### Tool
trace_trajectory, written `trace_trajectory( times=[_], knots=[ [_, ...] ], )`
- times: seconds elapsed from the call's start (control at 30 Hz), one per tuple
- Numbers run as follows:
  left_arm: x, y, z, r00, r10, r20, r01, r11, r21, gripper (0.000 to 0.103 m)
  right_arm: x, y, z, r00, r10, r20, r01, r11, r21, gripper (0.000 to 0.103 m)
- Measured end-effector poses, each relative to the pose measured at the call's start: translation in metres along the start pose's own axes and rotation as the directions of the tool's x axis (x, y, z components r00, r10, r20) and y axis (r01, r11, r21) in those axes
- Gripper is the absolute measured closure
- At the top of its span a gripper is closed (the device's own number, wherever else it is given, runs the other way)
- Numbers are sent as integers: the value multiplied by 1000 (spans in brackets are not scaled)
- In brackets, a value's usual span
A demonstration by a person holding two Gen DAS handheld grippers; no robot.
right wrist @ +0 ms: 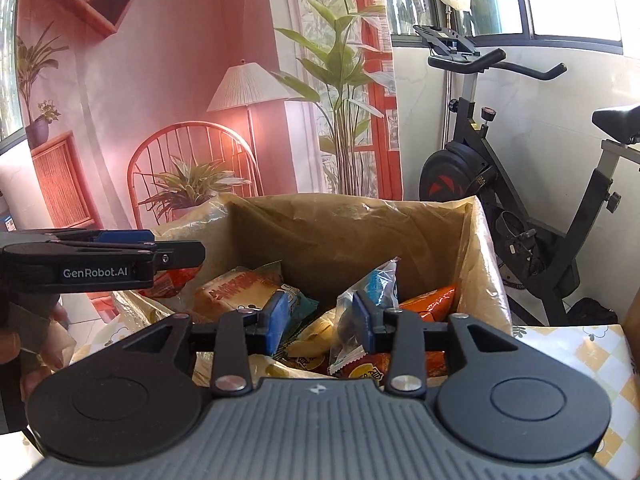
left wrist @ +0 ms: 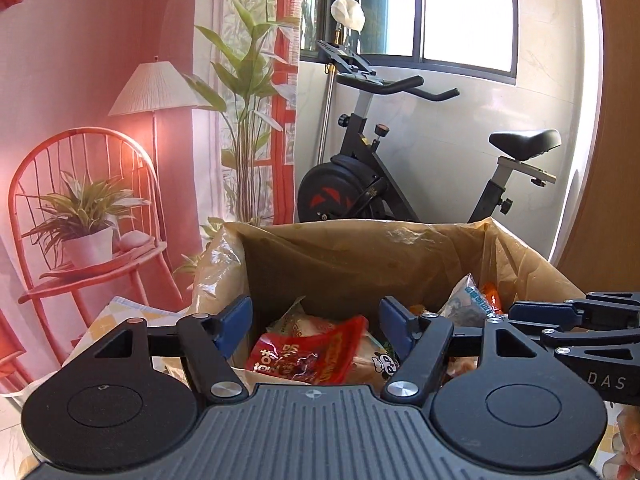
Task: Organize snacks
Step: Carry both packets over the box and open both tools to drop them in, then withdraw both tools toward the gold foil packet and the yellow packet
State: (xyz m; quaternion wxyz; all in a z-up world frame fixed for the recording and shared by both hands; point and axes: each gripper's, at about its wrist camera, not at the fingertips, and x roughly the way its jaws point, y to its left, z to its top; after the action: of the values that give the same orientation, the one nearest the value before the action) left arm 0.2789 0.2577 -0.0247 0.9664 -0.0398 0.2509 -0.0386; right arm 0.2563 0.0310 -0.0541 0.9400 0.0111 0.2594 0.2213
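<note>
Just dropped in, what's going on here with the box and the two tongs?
A person is holding a pair of tongs in each hand over an open cardboard box lined with plastic and partly filled with snack packets. The left tongs hang open above a red packet, gripping nothing. The right tongs are also open, with a clear wrapped snack standing by the right finger, not visibly clamped. Nothing is held by either pair right now.

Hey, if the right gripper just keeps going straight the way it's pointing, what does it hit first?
Probably the clear snack packet standing between the open jaws of the right gripper, in the lined box. Behind it lie an orange bag and the box's far wall, though depth is hard to judge here.
</note>
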Motion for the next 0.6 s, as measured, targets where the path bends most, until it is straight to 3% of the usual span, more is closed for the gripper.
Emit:
trace_trajectory(
  times=[0.3,0.6],
  knots=[
    [-22,4,3,999,37,1,-37,999,-20,25,-41,-8,-12,1000,-21,12,20,1000,17,60],
    [-68,-7,-22,1000,-10,11,10,1000,7,21,-85,-3,-41,1000,5,18,-5,1000,7,56]
  ],
)
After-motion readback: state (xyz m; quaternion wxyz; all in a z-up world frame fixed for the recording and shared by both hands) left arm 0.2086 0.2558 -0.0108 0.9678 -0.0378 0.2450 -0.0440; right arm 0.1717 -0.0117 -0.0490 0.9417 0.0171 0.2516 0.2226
